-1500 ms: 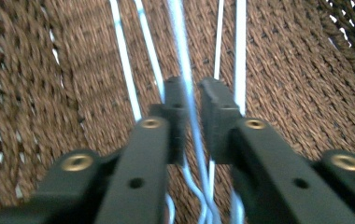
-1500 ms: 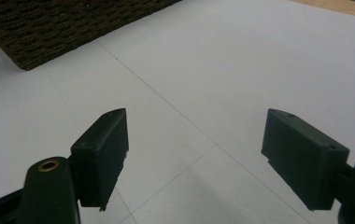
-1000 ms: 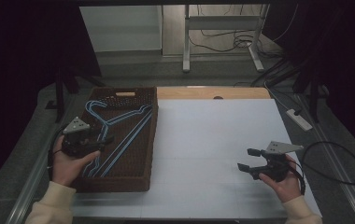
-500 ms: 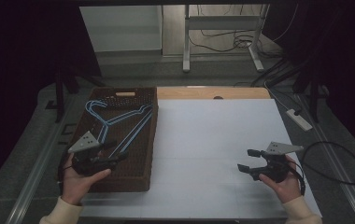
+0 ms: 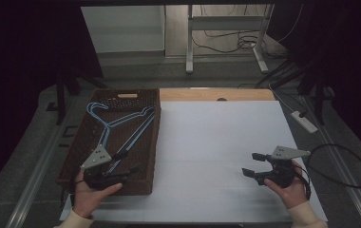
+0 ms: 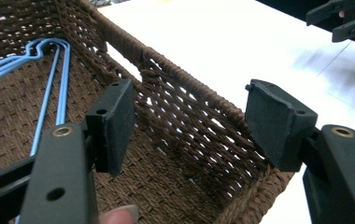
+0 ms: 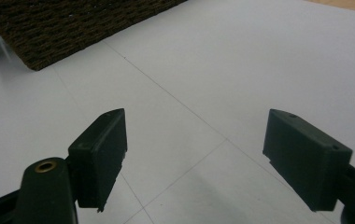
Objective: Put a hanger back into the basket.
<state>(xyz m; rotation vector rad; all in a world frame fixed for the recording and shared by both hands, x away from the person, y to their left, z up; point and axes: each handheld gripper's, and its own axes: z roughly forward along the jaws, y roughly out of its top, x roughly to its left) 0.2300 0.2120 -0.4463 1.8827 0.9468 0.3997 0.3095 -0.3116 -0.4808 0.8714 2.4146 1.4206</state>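
High view: left gripper (image 5: 124,164) over the near end of the wicker basket (image 5: 76,142) — jaws spread, nothing between them, just been opening. Blue hangers (image 5: 117,124) lie inside the basket. Right gripper (image 5: 253,164) released, empty — over the white table (image 5: 216,137).

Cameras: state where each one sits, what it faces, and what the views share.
High view: above the near edge, facing forward and down on the table; both hands show.
Left gripper view: on the left hand-held gripper, jaws open over the wicker basket and blue hangers.
Right gripper view: on the right hand-held gripper, open above the table.
Shared: the basket.
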